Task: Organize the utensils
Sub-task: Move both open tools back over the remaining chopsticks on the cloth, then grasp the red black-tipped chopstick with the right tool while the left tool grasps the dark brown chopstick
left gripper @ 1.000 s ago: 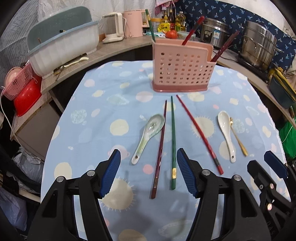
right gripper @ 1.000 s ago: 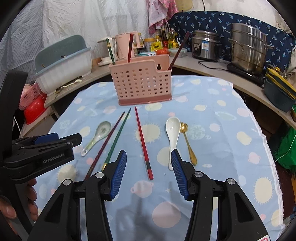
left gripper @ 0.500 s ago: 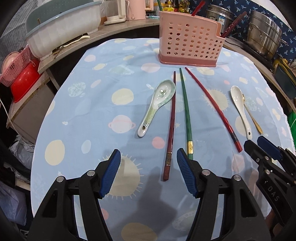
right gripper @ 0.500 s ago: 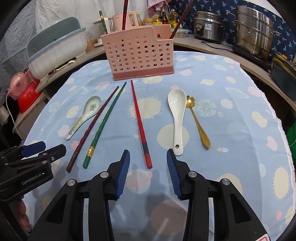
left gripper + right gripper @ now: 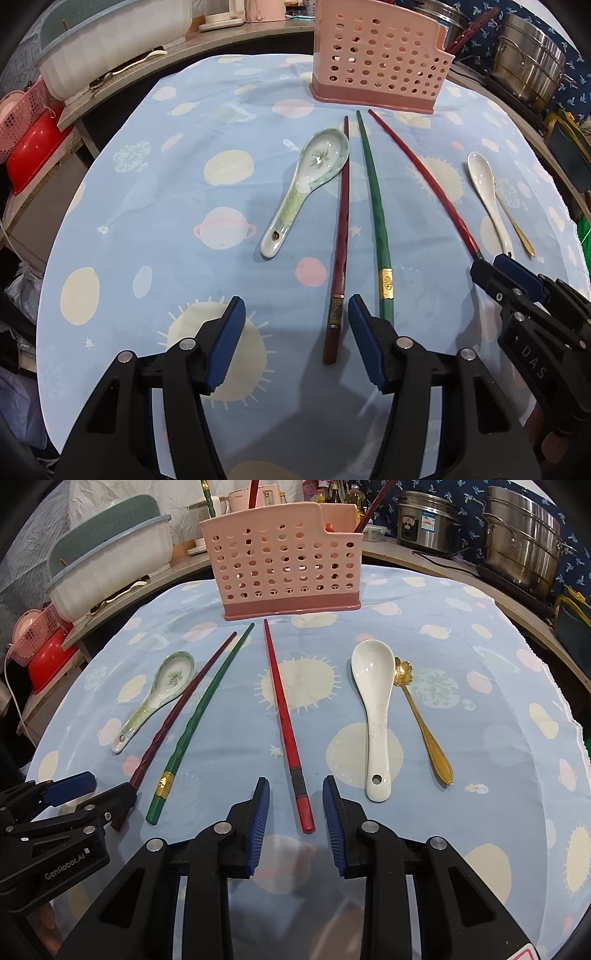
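Pink holder [image 5: 284,568] stands upright at top centre of the right view, perforated, three chopsticks poking out. Below it, flat on the cloth: patterned spoon [image 5: 157,701] at left, bowl up; maroon chopstick [image 5: 177,716] and green chopstick [image 5: 199,716] just beside each other; red chopstick [image 5: 286,723] at centre; white spoon [image 5: 375,716] and gold spoon [image 5: 421,720] side by side at right.

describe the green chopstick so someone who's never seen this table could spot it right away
Start at the pink perforated utensil holder at the far end of the blue tablecloth. Three chopsticks lie on the cloth in front of it; the green chopstick is the middle one, between a dark maroon one and a bright red one. It alone has a gold band.
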`<state>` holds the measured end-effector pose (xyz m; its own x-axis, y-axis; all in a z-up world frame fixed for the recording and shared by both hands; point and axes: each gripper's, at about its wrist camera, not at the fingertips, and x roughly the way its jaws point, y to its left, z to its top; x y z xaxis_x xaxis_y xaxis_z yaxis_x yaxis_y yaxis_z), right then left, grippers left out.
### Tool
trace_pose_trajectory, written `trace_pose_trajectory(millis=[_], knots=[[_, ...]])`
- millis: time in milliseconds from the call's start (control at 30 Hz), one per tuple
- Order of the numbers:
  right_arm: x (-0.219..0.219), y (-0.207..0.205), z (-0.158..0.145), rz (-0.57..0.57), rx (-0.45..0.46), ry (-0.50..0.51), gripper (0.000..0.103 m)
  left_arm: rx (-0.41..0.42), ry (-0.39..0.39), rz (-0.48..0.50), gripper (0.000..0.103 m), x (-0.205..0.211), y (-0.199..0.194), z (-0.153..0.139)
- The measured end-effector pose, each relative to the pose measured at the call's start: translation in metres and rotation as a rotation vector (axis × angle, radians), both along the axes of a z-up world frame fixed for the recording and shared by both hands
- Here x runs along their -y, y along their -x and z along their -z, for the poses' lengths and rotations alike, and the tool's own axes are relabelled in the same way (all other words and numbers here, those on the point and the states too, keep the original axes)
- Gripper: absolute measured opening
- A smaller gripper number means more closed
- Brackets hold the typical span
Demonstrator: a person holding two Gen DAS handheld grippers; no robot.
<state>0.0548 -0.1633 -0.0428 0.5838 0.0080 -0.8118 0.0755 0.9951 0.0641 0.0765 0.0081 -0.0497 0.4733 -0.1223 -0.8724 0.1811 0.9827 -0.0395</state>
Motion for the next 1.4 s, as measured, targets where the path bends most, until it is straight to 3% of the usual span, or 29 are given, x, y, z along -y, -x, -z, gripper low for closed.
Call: trace_pose_trajectory(millis=[267, 433, 633, 900, 1400], knots=[[-0.002, -0.003, 0.005, 0.001, -0.002, 0.006, 0.021, 0.006, -0.006, 0.019, 0.048, 0.004, 0.002, 0.003], [-0.002, -0.003, 0.005, -0.001, -0.004, 0.009, 0.009, 0.013, -0.006, 0.043, 0.031, 0.007, 0.006, 0.003], [-0.001, 0.003, 0.003, 0.000, -0.013, -0.002, 0.008, -0.005, 0.009, 0.064, 0.010, 0.008, 0.009, 0.001], [0.002, 0.023, -0.012, 0.001, 0.005, -0.019, 0.007, -0.006, 0.029, 0.068, 0.009, 0.003, 0.023, -0.011], [0.004, 0.056, -0.074, -0.007, 0.125, -0.046, 0.007, 0.096, 0.110, 0.069, 0.008, -0.008, 0.045, -0.074]])
